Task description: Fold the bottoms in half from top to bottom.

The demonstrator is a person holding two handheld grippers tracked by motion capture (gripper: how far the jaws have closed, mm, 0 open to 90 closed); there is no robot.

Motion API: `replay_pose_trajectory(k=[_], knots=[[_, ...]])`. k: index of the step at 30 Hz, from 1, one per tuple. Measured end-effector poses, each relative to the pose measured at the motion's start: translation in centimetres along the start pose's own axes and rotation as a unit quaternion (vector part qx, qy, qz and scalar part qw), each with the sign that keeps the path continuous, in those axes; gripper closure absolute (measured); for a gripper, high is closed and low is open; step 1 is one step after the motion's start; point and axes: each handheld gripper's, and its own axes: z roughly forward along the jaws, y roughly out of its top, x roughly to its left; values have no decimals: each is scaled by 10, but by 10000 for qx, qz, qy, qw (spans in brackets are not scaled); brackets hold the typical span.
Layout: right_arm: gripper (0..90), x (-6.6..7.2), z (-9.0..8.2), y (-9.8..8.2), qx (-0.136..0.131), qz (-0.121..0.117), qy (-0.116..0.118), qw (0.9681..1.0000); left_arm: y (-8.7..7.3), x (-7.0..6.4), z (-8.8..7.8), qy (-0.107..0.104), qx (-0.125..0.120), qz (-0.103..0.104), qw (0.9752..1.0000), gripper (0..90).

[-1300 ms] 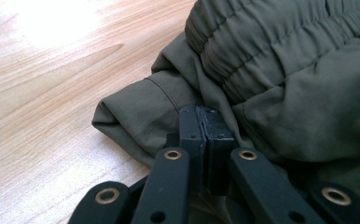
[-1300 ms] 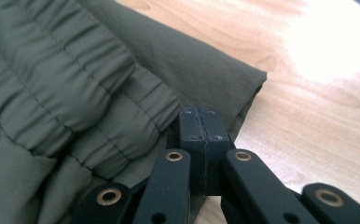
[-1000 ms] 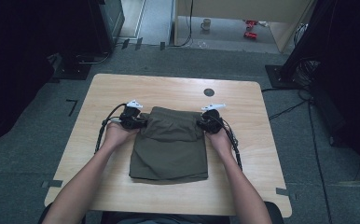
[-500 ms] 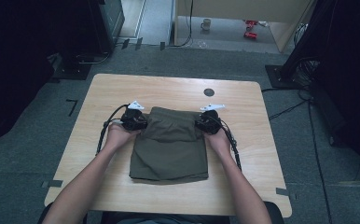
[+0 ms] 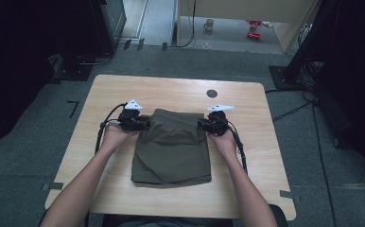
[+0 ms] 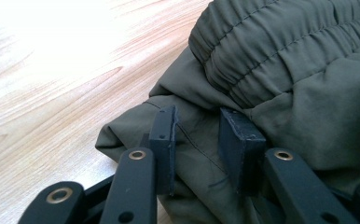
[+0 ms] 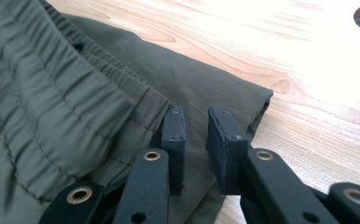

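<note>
A folded pair of olive-green fabric shorts with a gathered elastic waistband (image 5: 173, 146) lies in the middle of a light wooden tabletop (image 5: 124, 90), with the waistband at the far edge and the hems toward the person. The long axis of the folded cloth runs from far to near, away from the person. The left tongs (image 5: 145, 123) sit at the far left corner of the shorts, and the right tongs (image 5: 203, 125) sit at the far right corner. They point inward toward each other, so the garment lies between them and each hand is equally close to its own corner. In the left gripper view, the left tongs (image 6: 197, 144) have just been opening. The jaws stand a little apart, with loose olive cloth lying in the gap just below the waistband and not pinched. In the right gripper view, the right tongs (image 7: 196, 140) have also just been opening. A narrow gap shows between the jaws over the folded side edge, and the cloth seems released there too. The fabric is thin and matte, lightly creased, with rows of stitching across the puckered waistband (image 7: 52, 116).
</note>
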Motion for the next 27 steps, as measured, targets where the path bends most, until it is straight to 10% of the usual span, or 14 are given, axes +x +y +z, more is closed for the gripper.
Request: replay_pose_trajectory(k=[27], knots=[[733, 32, -42, -6, -306, -453, 267, 9981, -6, -25, -35, -130, -279, 180, 9994, 619]])
